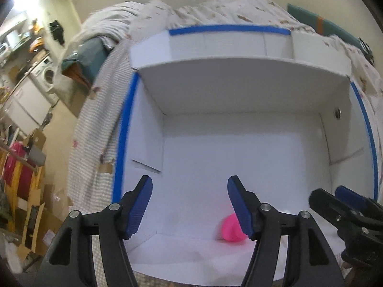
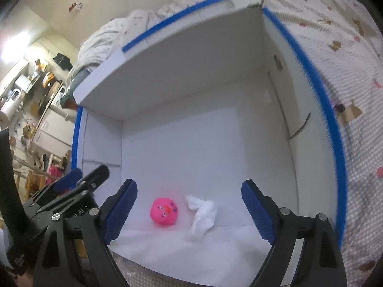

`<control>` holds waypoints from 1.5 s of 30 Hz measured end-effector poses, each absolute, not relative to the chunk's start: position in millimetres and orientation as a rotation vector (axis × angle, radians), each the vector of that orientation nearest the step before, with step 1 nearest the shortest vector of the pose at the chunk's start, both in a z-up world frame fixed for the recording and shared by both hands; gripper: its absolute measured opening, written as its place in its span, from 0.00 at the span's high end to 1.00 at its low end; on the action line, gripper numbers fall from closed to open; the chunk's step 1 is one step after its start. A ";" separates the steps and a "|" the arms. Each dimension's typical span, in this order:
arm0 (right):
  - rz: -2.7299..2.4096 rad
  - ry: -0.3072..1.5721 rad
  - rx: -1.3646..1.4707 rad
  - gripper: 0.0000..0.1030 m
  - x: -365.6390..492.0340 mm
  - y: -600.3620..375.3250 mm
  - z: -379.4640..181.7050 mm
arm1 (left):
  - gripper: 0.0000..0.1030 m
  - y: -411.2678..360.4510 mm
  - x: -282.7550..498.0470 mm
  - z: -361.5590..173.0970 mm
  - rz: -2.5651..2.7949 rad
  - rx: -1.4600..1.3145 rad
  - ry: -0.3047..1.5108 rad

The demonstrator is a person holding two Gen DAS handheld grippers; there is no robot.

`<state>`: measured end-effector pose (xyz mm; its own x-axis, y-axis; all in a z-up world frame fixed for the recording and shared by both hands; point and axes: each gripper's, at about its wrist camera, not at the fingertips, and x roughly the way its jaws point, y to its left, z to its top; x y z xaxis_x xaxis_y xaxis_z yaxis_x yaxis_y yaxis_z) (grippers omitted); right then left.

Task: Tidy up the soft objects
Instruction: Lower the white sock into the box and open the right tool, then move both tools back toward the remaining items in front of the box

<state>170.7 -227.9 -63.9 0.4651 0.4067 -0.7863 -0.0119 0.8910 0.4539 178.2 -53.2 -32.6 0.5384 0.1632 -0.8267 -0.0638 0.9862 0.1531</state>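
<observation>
Box: a white foam-board box (image 2: 196, 148) with blue tape (image 2: 332, 129) on its rims lies on a bed; its open side faces both cameras; one flap stands out over the top like a roof.

Pink toy: a round pink toy with a small face (image 2: 164, 211) rests on the white floor of the box, near the front edge; in the left wrist view the same toy (image 1: 229, 230) is partly hidden behind the right finger of the left gripper.

White cloth: a crumpled white cloth (image 2: 201, 216) lies just beside the toy, on its right side; whether the two touch cannot be told.

Left gripper: the left gripper (image 1: 190, 208) is released, its blue pads wide apart, with nothing between them; it hangs in front of the box opening.

Right gripper: the right gripper (image 2: 189, 211) is also spread wide and holds nothing; the toy and the cloth show between its fingers, farther inside the box.

Bedding: a checked bedsheet (image 2: 359, 191) and a quilt with small prints (image 1: 215, 7) surround the box.

Room: a washing machine (image 1: 46, 76) stands at the far left.
</observation>
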 end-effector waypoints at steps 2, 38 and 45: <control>0.269 1.047 0.426 0.08 171.1 -228.3 -60.5 | 0.40 -50.9 177.0 -28.2 0.139 0.092 0.983; 0.260 0.896 0.309 0.00 95.6 -231.7 -31.8 | 0.28 2.9 65.6 9.0 0.103 0.014 0.873; 0.265 0.897 0.223 0.00 66.0 -218.3 -31.0 | 0.28 24.6 41.5 -5.7 0.116 -0.049 0.921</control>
